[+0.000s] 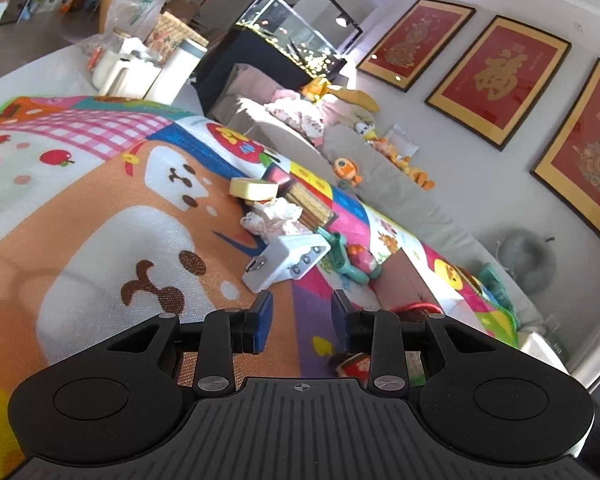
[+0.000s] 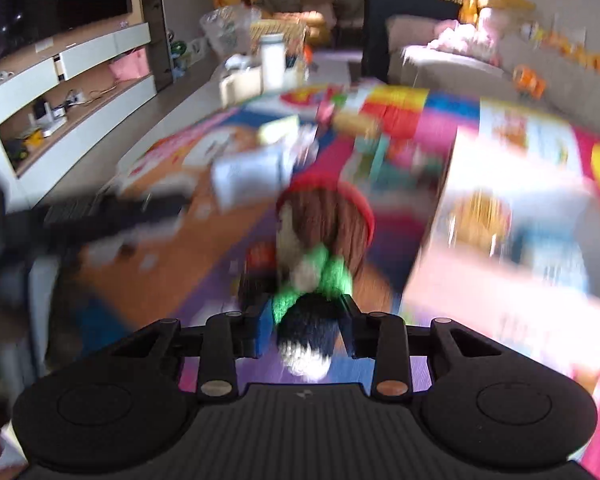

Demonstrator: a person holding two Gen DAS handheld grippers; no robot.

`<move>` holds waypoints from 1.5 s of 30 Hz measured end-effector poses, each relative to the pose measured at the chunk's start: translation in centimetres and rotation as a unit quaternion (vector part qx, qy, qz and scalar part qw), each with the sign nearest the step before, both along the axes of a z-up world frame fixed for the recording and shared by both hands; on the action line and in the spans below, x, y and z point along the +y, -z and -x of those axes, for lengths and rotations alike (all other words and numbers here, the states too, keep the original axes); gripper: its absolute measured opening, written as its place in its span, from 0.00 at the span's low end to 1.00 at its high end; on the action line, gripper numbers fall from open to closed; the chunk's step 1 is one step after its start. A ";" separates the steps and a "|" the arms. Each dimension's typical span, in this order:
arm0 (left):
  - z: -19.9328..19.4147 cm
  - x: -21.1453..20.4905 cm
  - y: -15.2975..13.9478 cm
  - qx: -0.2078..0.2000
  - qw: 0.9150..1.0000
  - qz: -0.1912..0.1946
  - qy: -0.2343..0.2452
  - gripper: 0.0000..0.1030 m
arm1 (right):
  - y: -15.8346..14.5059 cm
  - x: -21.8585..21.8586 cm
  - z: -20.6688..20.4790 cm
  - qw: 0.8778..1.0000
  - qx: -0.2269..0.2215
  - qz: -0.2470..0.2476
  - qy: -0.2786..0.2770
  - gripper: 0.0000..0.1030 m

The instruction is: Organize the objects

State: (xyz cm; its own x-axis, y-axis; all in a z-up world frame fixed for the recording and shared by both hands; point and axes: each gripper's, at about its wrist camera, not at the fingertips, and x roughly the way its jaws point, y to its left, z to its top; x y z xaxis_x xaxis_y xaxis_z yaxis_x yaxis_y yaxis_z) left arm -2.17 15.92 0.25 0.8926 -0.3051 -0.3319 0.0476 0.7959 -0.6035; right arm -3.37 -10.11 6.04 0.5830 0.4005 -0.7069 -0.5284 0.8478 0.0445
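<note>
Plush doll (image 2: 324, 236) pinched in right tool (image 2: 308, 320), mid-carry over play mat (image 2: 204, 292); next, place into box (image 2: 512, 216); left tool (image 1: 302, 320) spread, idle.

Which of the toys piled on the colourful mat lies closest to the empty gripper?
The white boxy toy, lying just ahead of the open left gripper; the yellow block and lacy cloth sit farther back.
</note>
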 end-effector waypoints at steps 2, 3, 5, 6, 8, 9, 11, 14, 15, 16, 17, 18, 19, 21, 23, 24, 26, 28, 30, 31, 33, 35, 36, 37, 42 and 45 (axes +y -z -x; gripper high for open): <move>0.0 -0.5 -0.3 0.007 1.000 -0.017 0.000 0.34 | 0.6 -0.9 1.9 1.000 0.014 -0.008 -0.021 0.33; 0.0 -0.9 -0.6 0.013 1.000 -0.025 0.004 0.34 | 0.6 -1.4 2.7 0.999 0.015 -0.019 -0.027 0.34; 0.2 -1.8 -1.2 0.020 0.999 -0.032 0.029 0.34 | -0.1 -2.7 4.0 0.999 -0.003 -0.037 -0.029 0.43; 0.4 -2.5 -1.6 0.020 0.998 -0.034 0.045 0.34 | -0.6 -3.5 4.5 0.998 -0.019 -0.048 -0.023 0.54; 0.6 -4.3 -2.6 0.016 0.996 -0.047 0.078 0.34 | -1.6 -5.2 5.0 0.996 -0.049 -0.072 0.001 0.70; 0.5 -5.3 -3.0 0.013 0.995 -0.054 0.088 0.34 | -1.8 -6.0 4.9 0.995 -0.061 -0.082 0.017 0.74; 0.1 -7.2 -3.7 0.013 0.993 -0.065 0.100 0.34 | -1.9 -7.4 4.7 0.991 -0.078 -0.090 0.053 0.75; -1.6 -9.8 -4.1 0.026 0.991 -0.085 0.099 0.34 | -1.1 -9.2 4.3 0.986 -0.090 -0.095 0.104 0.76; -2.1 -10.7 -4.0 0.031 0.990 -0.095 0.103 0.34 | -0.7 -9.8 4.3 0.984 -0.089 -0.100 0.117 0.76; -2.7 -11.7 -3.9 0.034 0.987 -0.107 0.111 0.36 | -0.3 -10.5 4.3 0.982 -0.089 -0.104 0.129 0.77; -2.8 -12.9 -4.1 0.023 0.984 -0.125 0.124 0.36 | 0.2 -11.1 4.4 0.980 -0.089 -0.105 0.141 0.77; -2.9 -13.9 -4.2 0.016 0.979 -0.140 0.146 0.36 | 0.6 -11.6 4.4 0.979 -0.091 -0.103 0.151 0.77; -3.0 -14.9 -4.4 0.016 0.973 -0.149 0.173 0.36 | 1.0 -12.0 4.5 0.978 -0.094 -0.100 0.160 0.79; -2.6 -16.7 -4.4 0.014 0.966 -0.164 0.201 0.36 | 1.6 -13.0 4.5 0.975 -0.095 -0.101 0.174 0.82; -2.0 -17.9 -4.1 0.018 0.963 -0.194 0.186 0.36 | 2.3 -13.9 4.4 0.973 -0.085 -0.112 0.186 0.82; -1.7 -18.1 -4.0 0.020 0.964 -0.204 0.169 0.36 | 2.6 -14.3 4.1 0.971 -0.077 -0.120 0.192 0.82; -1.2 -17.8 -3.9 0.027 0.969 -0.214 0.123 0.36 | 2.8 -14.7 3.9 0.968 -0.072 -0.140 0.196 0.83; -1.2 -17.4 -3.8 0.040 0.971 -0.219 0.089 0.36 | 2.8 -14.9 4.0 0.966 -0.077 -0.151 0.197 0.87; -1.9 -17.0 -3.7 0.059 0.971 -0.214 0.082 0.36 | 3.1 -14.7 4.0 0.966 -0.077 -0.153 0.193 0.87; -2.3 -17.0 -3.5 0.068 0.972 -0.207 0.086 0.36 | 3.1 -14.6 4.2 0.966 -0.080 -0.152 0.192 0.88; -3.3 -17.1 -3.2 0.081 0.974 -0.188 0.094 0.40 | 3.1 -14.4 4.2 0.967 -0.083 -0.150 0.188 0.89; -4.3 -17.6 -3.0 0.086 0.974 -0.190 0.083 0.45 | 3.0 -14.2 4.3 0.967 -0.086 -0.147 0.188 0.91; -4.8 -17.9 -2.9 0.088 0.974 -0.193 0.078 0.47 | 2.9 -14.2 4.4 0.967 -0.088 -0.147 0.189 0.94; -5.2 -18.0 -2.8 0.094 0.974 -0.192 0.073 0.50 | 2.9 -14.2 4.5 0.967 -0.090 -0.148 0.189 0.96; -7.0 -18.3 -2.0 0.135 0.974 -0.168 0.071 0.58 | 3.0 -14.2 4.3 0.966 -0.084 -0.151 0.191 0.98; -7.7 -18.9 -2.1 0.145 0.969 -0.184 0.076 0.57 | 3.2 -14.3 4.2 0.966 -0.078 -0.155 0.194 0.99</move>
State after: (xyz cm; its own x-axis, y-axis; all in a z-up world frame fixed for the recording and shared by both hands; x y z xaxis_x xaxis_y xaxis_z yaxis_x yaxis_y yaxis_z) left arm 5.51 -2.97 2.33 0.6997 -0.2394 -0.6731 0.0534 0.9571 -0.2849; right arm -7.52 -24.43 2.87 0.8210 0.3087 -0.4802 -0.1945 0.9421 0.2730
